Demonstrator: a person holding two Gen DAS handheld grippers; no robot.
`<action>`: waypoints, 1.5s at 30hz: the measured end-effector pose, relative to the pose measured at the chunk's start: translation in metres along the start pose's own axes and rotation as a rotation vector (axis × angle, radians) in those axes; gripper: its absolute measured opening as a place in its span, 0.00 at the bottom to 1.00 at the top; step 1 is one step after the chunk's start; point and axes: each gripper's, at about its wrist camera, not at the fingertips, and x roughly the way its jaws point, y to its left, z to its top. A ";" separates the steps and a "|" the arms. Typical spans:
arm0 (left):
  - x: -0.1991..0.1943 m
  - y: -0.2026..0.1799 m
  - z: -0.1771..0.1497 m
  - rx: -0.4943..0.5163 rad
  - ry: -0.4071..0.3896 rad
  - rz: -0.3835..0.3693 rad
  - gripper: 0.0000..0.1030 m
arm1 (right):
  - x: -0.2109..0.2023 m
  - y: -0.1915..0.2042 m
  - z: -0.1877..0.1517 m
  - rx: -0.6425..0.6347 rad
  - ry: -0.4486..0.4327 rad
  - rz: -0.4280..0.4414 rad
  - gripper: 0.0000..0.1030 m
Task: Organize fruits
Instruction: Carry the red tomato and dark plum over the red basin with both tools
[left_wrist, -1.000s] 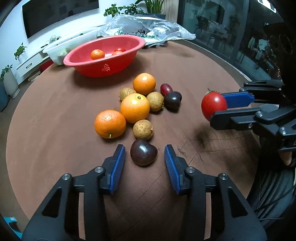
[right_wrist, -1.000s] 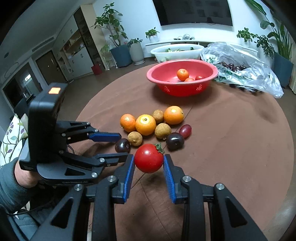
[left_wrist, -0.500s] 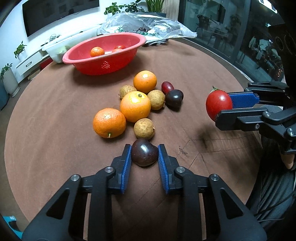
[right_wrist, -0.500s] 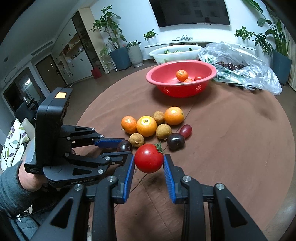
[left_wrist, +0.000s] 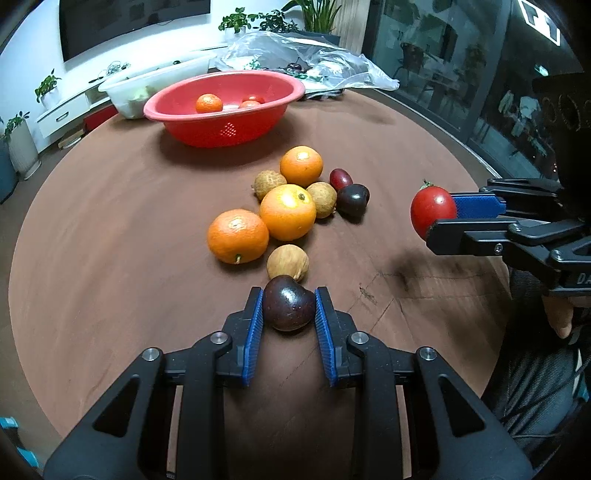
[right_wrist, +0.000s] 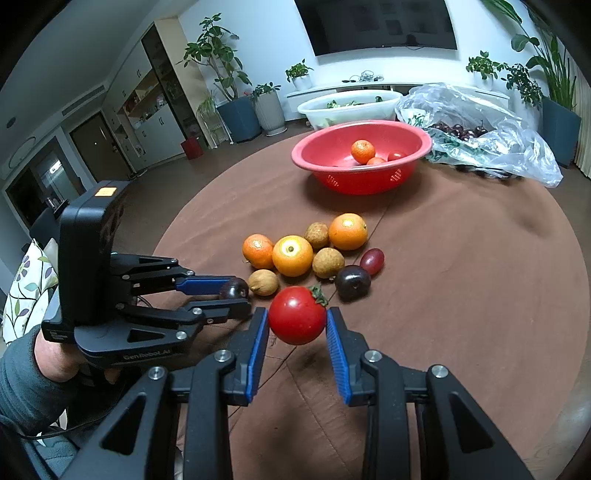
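Note:
My left gripper (left_wrist: 289, 308) is shut on a dark plum (left_wrist: 289, 303) at the near edge of the fruit pile; it also shows in the right wrist view (right_wrist: 233, 288). My right gripper (right_wrist: 297, 322) is shut on a red tomato (right_wrist: 297, 320) and holds it above the cloth; the tomato also shows at the right of the left wrist view (left_wrist: 433, 211). On the brown table lie three oranges (left_wrist: 288, 211), several small tan fruits (left_wrist: 287, 263), a second dark plum (left_wrist: 352, 199) and a red grape (left_wrist: 340, 178). The red basket (left_wrist: 221, 127) at the back holds an orange and small tomatoes.
A white tub (right_wrist: 347, 107) stands behind the basket. A clear plastic bag with dark cherries (right_wrist: 476, 136) lies at the back right. The round table's edge (left_wrist: 480, 162) curves close on the right. Brown cloth (right_wrist: 480, 277) lies bare to the right of the pile.
My left gripper closed from wide open onto the dark plum and has lifted it slightly. My right gripper has held the tomato nearly still.

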 end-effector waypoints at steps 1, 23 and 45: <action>-0.001 0.001 -0.001 -0.004 -0.001 0.000 0.25 | 0.000 0.000 0.000 0.002 0.001 -0.001 0.34; -0.044 0.036 0.049 -0.027 -0.126 0.006 0.25 | -0.008 -0.015 0.038 0.002 -0.036 -0.047 0.34; 0.081 0.091 0.195 0.025 -0.050 0.049 0.25 | 0.098 -0.075 0.182 0.052 0.042 -0.218 0.34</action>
